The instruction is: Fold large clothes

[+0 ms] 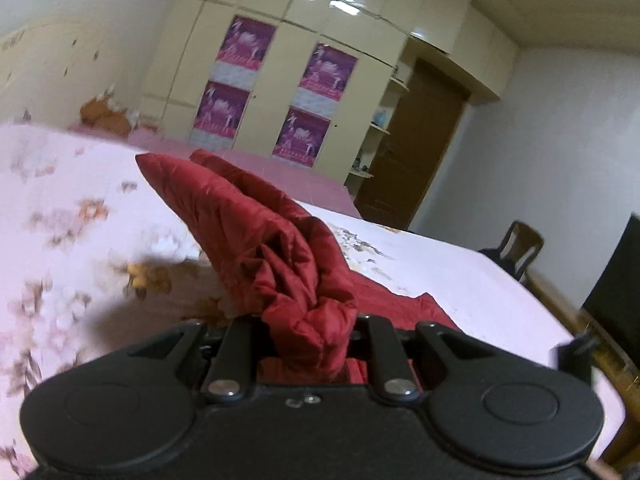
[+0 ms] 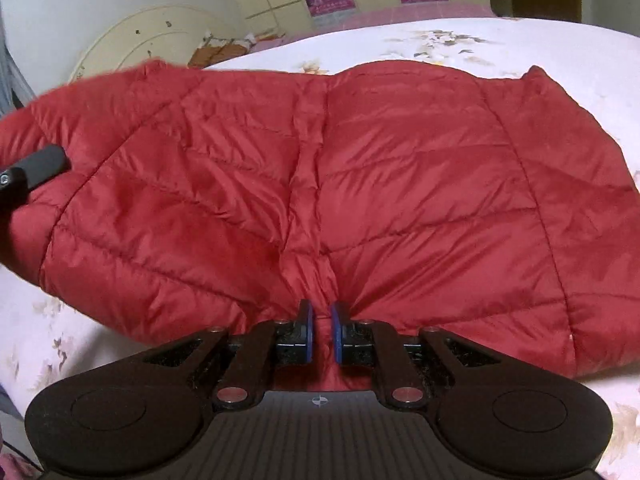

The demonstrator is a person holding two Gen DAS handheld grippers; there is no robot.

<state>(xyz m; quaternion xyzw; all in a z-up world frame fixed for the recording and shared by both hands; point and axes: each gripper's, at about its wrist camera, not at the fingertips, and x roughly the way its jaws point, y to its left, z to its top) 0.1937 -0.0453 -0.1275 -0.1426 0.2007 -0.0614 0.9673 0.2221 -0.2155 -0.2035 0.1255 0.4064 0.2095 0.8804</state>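
A red quilted puffer jacket [image 2: 360, 184] lies spread on a bed with a pink floral sheet [image 2: 520, 44]. My right gripper [image 2: 322, 332] is shut on the jacket's near edge at the middle seam, blue pads [image 2: 307, 328] pinching the fabric. In the left wrist view my left gripper [image 1: 310, 336] is shut on a bunched red part of the jacket [image 1: 280, 248], lifted above the sheet [image 1: 60, 208]; its fingertips are hidden by the fabric. A black part of the left gripper [image 2: 36, 170] shows at the left edge of the right wrist view.
A cream wardrobe with purple posters [image 1: 280, 92] stands beyond the bed. A brown door [image 1: 416, 144] and a wooden chair [image 1: 520, 248] are on the right. A cream headboard [image 2: 132, 40] and stuffed toys [image 1: 102, 116] are at the bed's head. The bed's wooden edge [image 1: 560, 300] runs right.
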